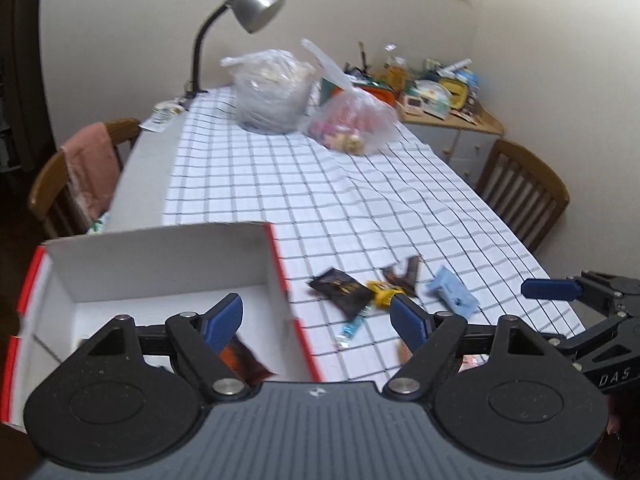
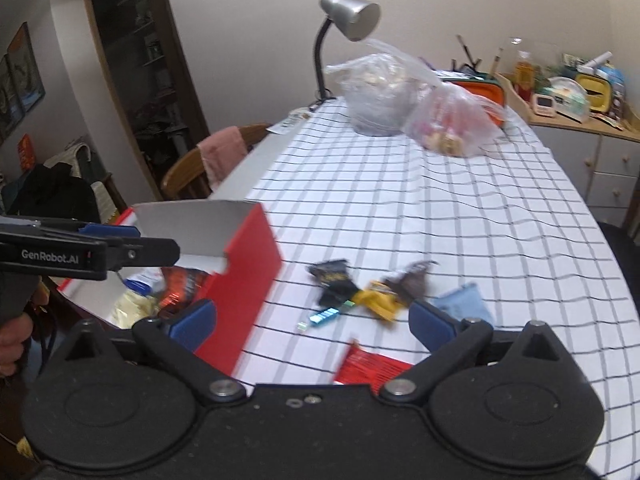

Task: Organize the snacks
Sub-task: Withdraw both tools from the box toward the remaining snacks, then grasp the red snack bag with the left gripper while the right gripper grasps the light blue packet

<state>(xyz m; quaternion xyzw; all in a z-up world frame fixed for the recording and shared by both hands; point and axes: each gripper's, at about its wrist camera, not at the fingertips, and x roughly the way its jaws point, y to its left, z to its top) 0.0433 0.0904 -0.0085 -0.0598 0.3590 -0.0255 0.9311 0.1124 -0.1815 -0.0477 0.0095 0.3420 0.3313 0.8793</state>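
A box, red outside and white inside (image 1: 160, 264), stands at the near left of the checked tablecloth (image 1: 320, 184). My left gripper (image 1: 316, 312) hangs open over its right wall, nothing between the jaws. An orange-brown packet (image 1: 244, 360) lies inside the box. Right of the box lie a black packet (image 1: 340, 288), a yellow one (image 1: 384, 292), a brown wrapper (image 1: 408, 272), a light blue packet (image 1: 452, 292) and a teal candy (image 1: 352, 326). My right gripper (image 2: 312, 320) is open and empty above the teal candy (image 2: 326, 316), with a red packet (image 2: 372, 366) just below it.
Two filled plastic bags (image 1: 276, 88) (image 1: 352, 120) and a silver desk lamp (image 1: 248, 4) stand at the table's far end. Wooden chairs flank the table (image 1: 80, 172) (image 1: 520, 192). A cluttered sideboard (image 1: 452, 116) sits at the back right.
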